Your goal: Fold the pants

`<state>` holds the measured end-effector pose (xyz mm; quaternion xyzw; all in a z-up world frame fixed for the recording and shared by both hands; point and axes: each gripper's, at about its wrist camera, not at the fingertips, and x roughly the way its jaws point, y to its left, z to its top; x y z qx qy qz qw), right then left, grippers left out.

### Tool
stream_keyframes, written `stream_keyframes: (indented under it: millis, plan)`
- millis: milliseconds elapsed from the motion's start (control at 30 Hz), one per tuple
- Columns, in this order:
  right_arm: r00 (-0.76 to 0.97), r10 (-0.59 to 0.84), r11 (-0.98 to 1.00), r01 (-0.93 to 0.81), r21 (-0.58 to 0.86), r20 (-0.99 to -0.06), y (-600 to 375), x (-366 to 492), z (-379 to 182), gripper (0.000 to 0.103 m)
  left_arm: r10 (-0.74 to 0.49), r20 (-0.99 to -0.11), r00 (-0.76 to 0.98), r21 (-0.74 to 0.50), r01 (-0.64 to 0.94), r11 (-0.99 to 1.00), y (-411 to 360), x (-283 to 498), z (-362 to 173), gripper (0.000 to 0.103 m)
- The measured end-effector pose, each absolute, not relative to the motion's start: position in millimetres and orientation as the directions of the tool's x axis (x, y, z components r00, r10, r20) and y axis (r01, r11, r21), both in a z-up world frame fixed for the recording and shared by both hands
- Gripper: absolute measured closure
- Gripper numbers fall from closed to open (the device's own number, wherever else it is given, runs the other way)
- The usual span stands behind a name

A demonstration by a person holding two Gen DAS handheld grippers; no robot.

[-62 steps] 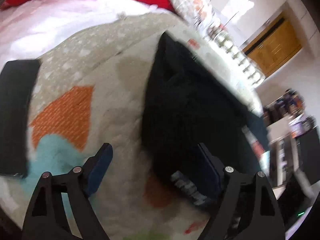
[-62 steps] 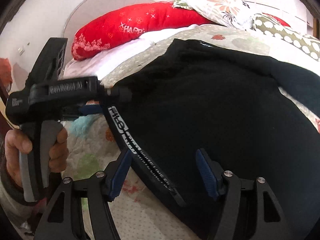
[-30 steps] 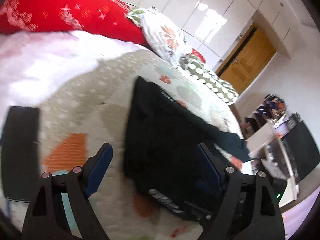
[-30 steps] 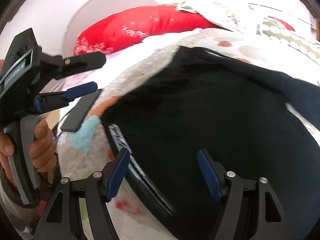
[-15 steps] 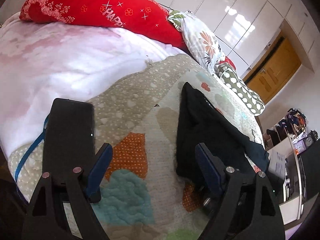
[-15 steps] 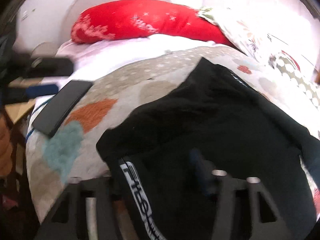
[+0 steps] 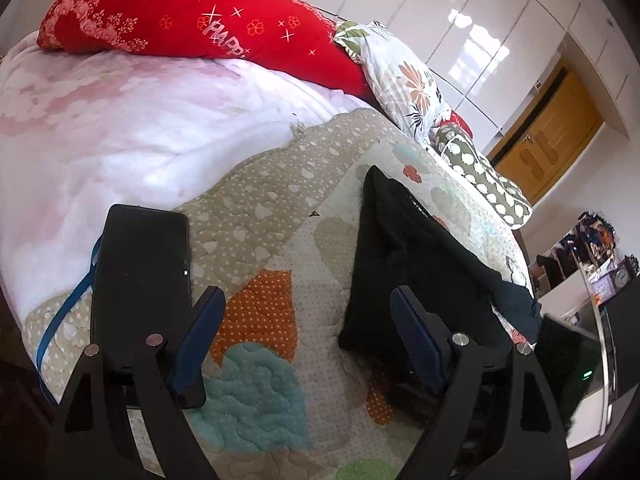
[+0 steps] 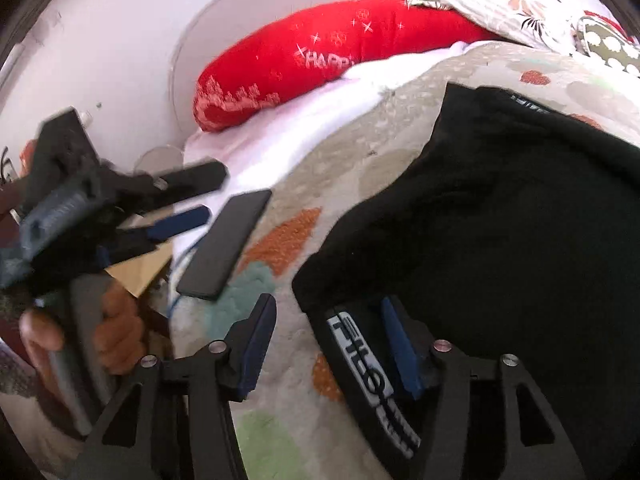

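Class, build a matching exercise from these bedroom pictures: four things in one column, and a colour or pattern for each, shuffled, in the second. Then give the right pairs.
Things:
1. pants
2. long pillow
3. door
4. phone

Descriptions:
A. red, with white stars
B. brown wood
C. plain black slab on the quilt
D. black cloth with a lettered waistband

Pairs: 1-D, 2-A, 3-B, 4-C

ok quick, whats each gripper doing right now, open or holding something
Left gripper: open, holding nothing.
Right gripper: jaws opening, the waistband of the black pants between them, not gripped.
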<state>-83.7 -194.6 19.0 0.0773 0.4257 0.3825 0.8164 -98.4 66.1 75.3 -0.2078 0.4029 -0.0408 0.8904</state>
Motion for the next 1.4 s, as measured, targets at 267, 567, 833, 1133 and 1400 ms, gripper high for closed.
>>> stream_keyframes:
  millis: [267,567,833,1133,1400]
  plan:
    - [0.483,0.566,0.810,-0.477,0.342,-0.669,-185,-58,22,0.074,-0.239,-0.713,0.660,-0.406,-0.110,0.907,61,-97,74,0.018]
    - [0.476,0.528,0.828,-0.474,0.300,-0.704,-188,-62,16,0.069,-0.236,-0.721,0.651,-0.384,-0.092,0.919,50,-93,71,0.018]
    - [0.443,0.557,0.816,-0.450,0.363,-0.703,-233,-63,14,0.059,-0.270,-0.806,0.527,-0.314,0.007,0.949,-3,-68,31,0.018]
    - [0.640,0.296,0.947,-0.291,0.133,-0.709,-362,-19,69,0.042,-0.241,-0.810,0.535,-0.182,0.161,0.970,-34,-34,64,0.016]
    - [0.615,0.201,0.949,-0.317,-0.005,-0.763,-415,36,66,0.030,-0.241,-0.838,0.489,-0.054,0.365,0.929,-80,62,76,0.016]
